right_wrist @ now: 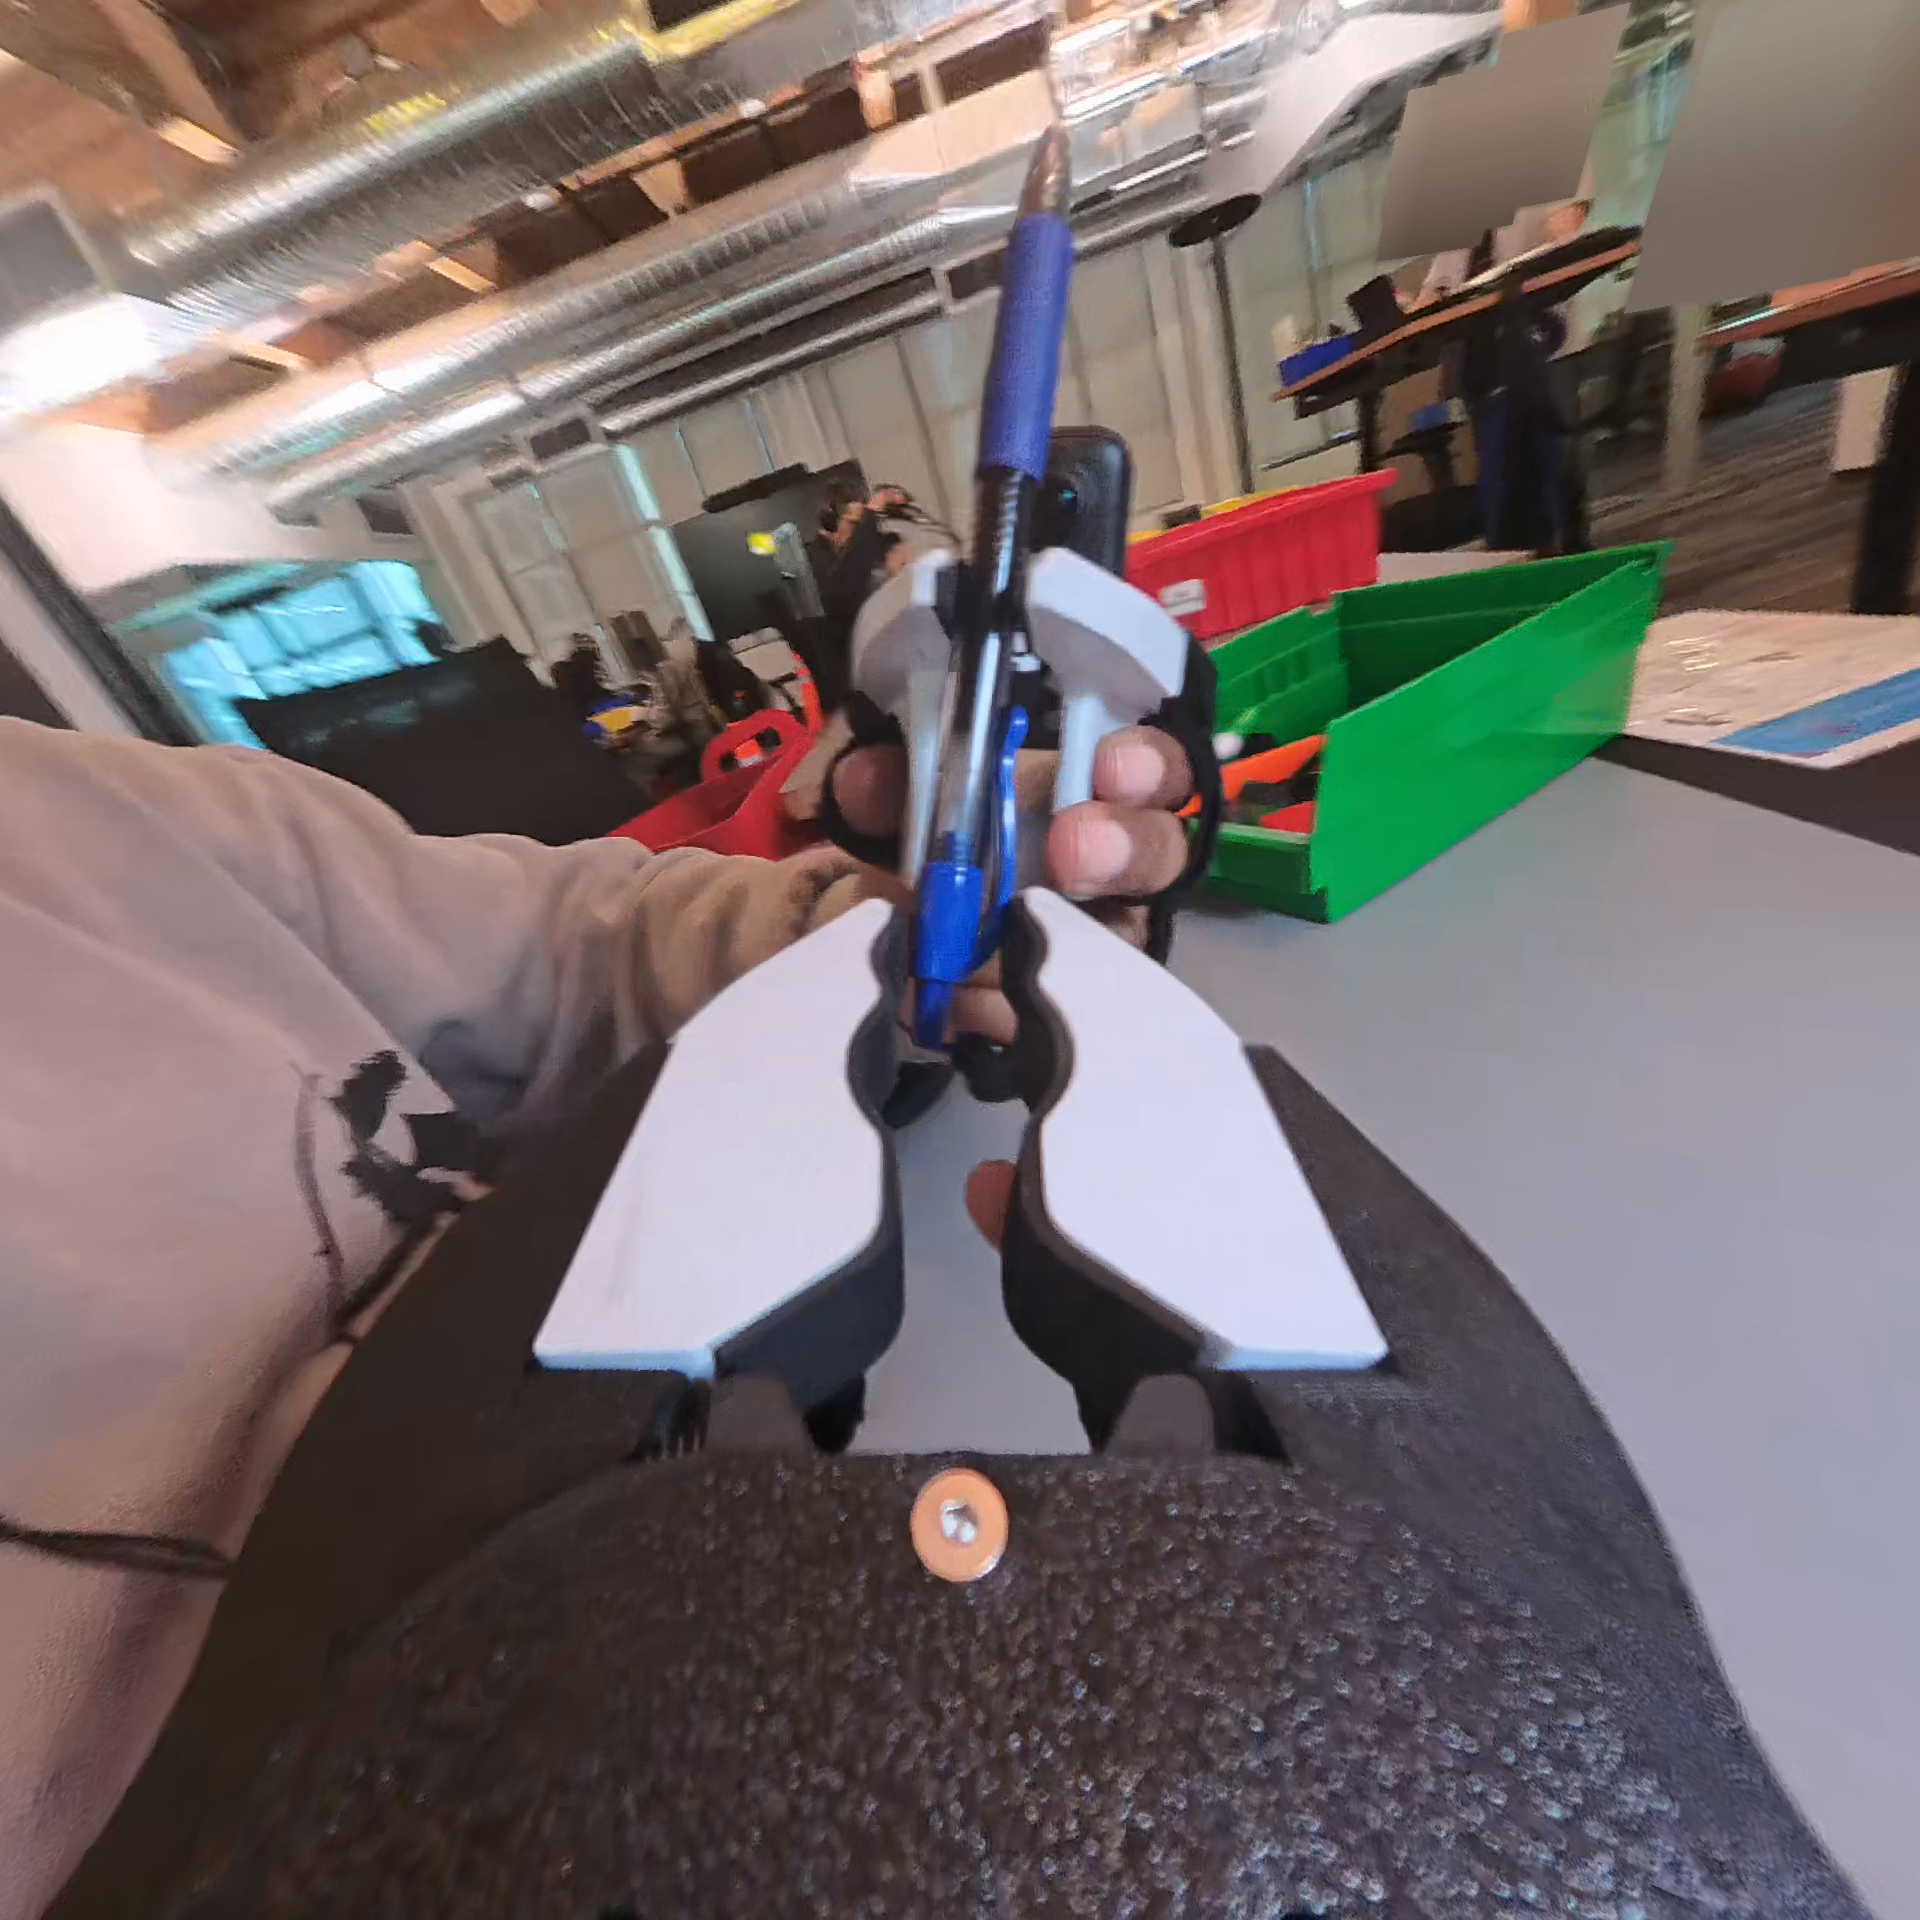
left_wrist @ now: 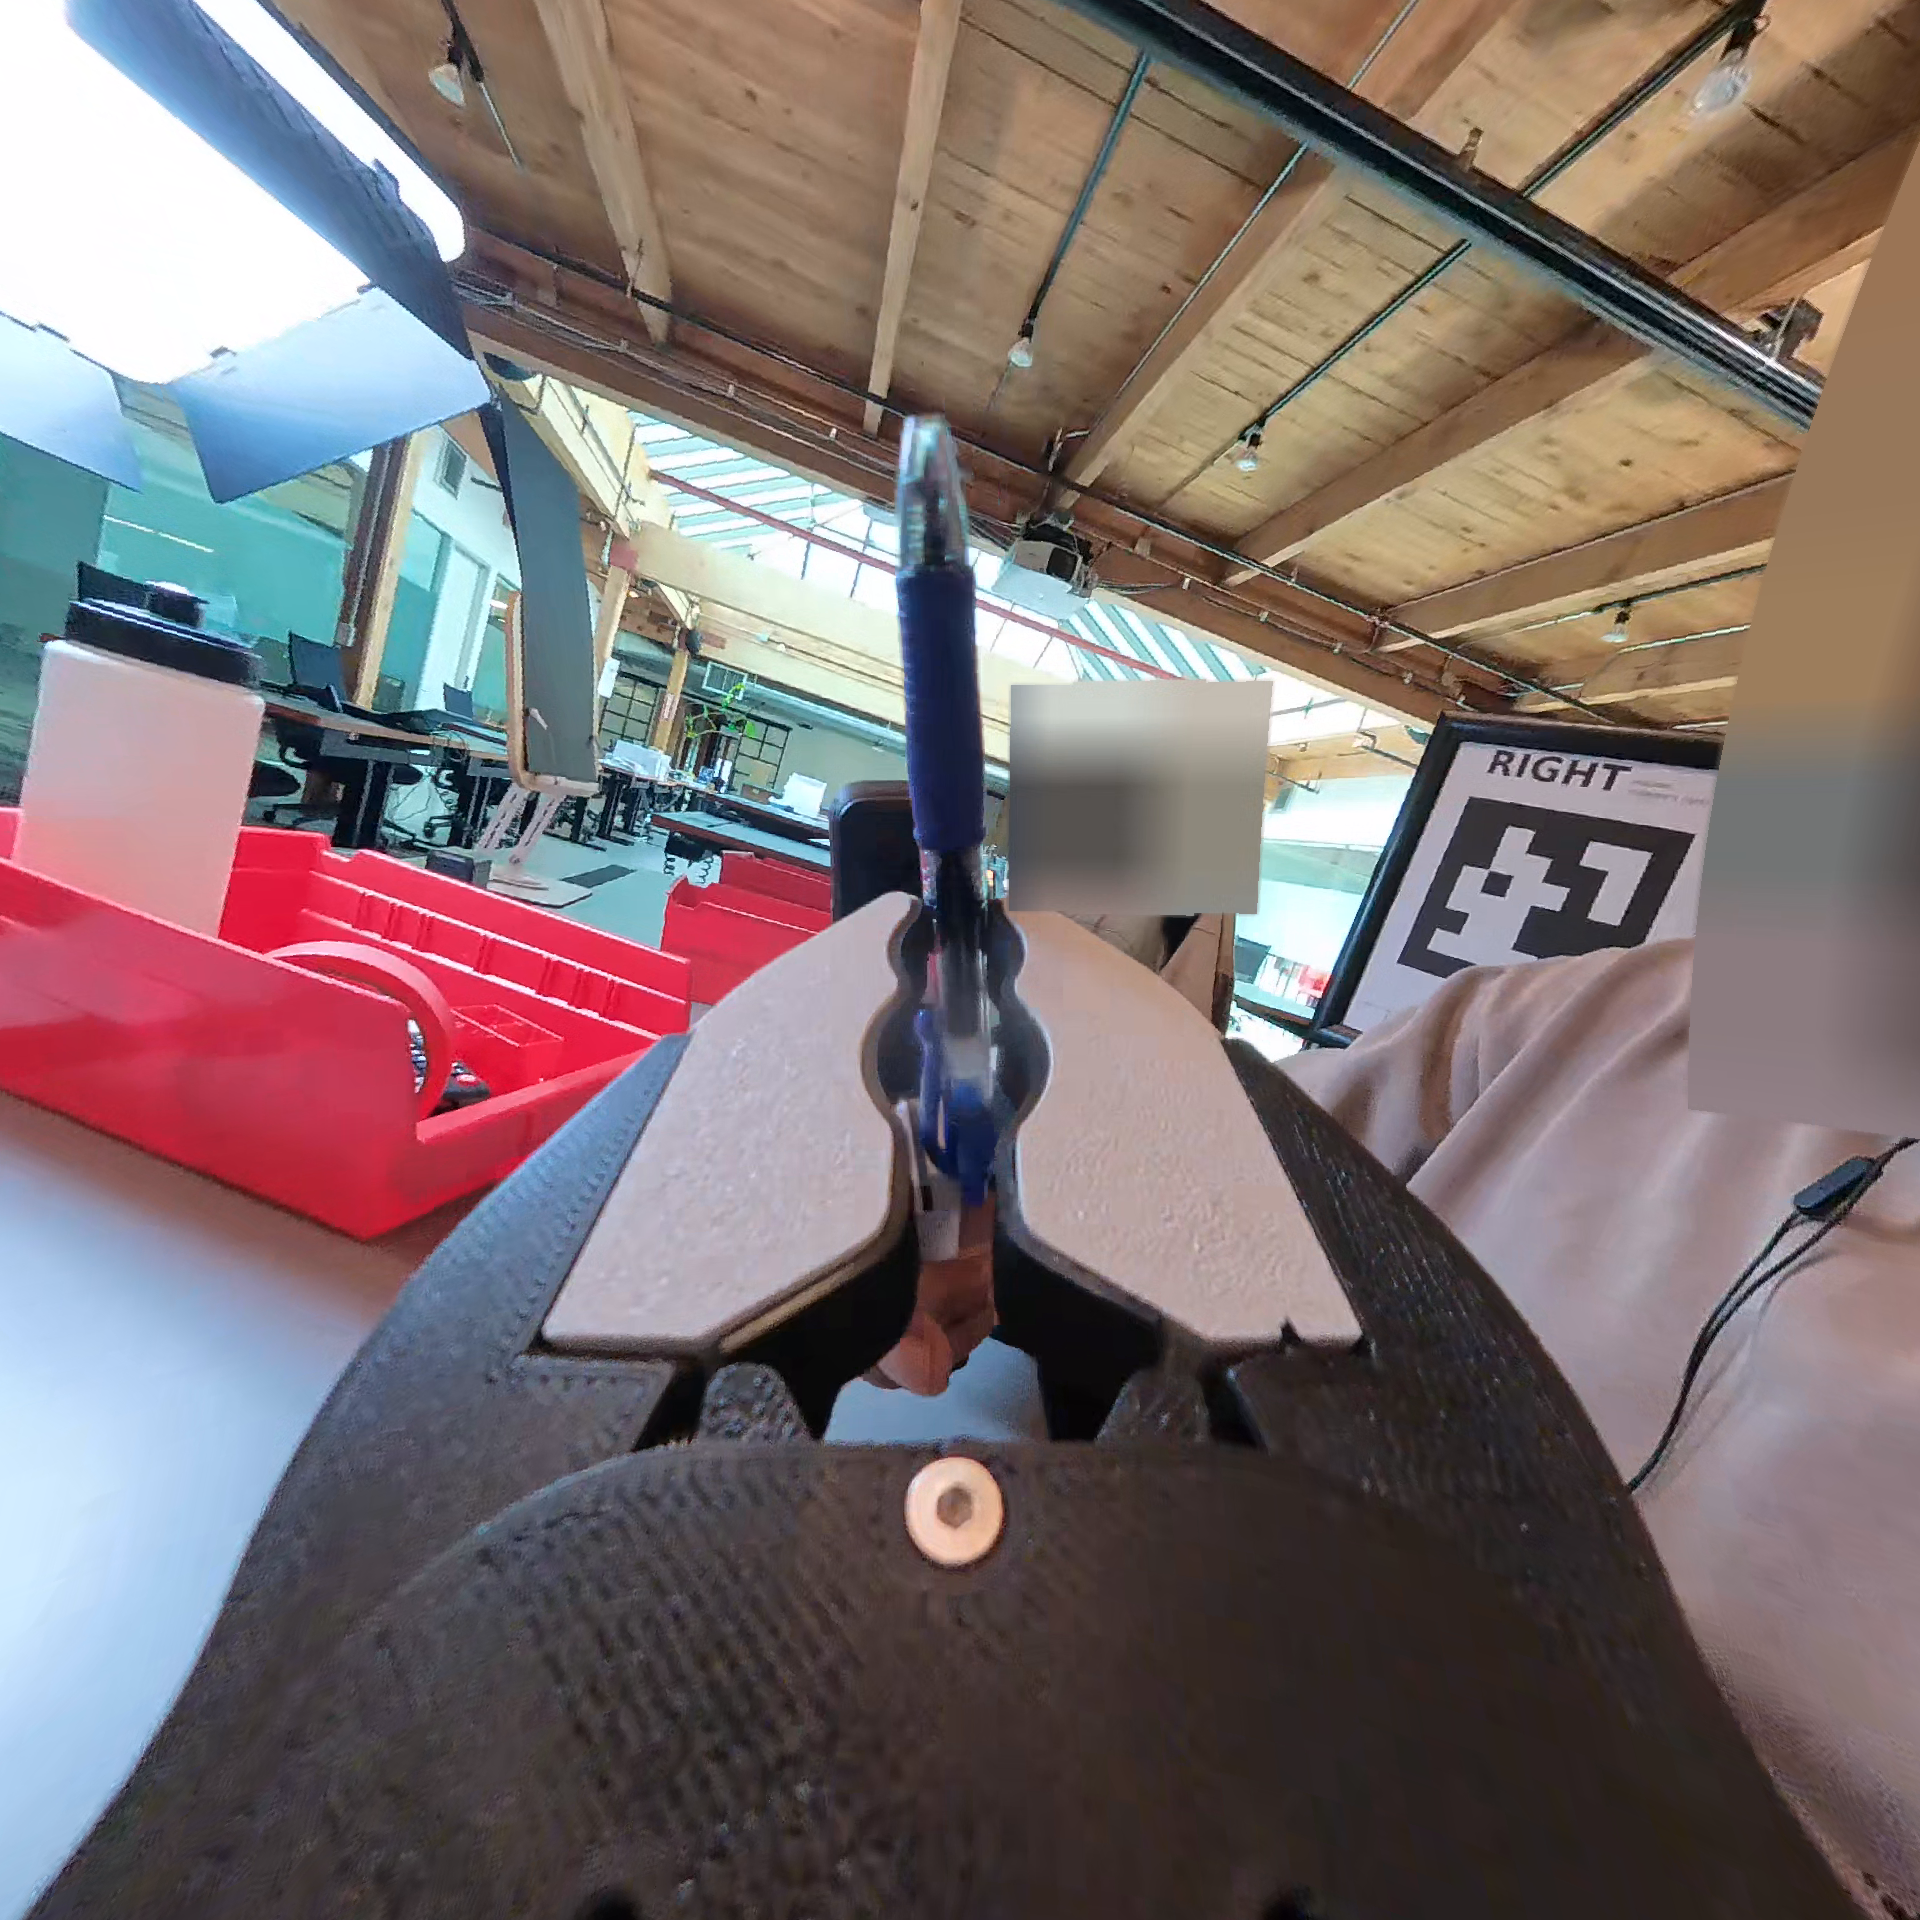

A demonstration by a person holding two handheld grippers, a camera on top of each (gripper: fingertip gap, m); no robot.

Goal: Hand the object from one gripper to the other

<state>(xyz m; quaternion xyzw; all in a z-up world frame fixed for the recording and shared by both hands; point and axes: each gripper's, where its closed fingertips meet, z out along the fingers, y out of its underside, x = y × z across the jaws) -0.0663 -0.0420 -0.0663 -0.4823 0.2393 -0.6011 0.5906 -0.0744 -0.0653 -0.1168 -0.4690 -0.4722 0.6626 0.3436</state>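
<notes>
The blue pen [left_wrist: 940,717] stands upright, its clear lower barrel clamped between the closed fingers of the left gripper [left_wrist: 956,935]. In the right wrist view its clicker end reaches between the right gripper [right_wrist: 956,935] fingertips, which stand slightly parted around it; whether they touch it I cannot tell.
</notes>
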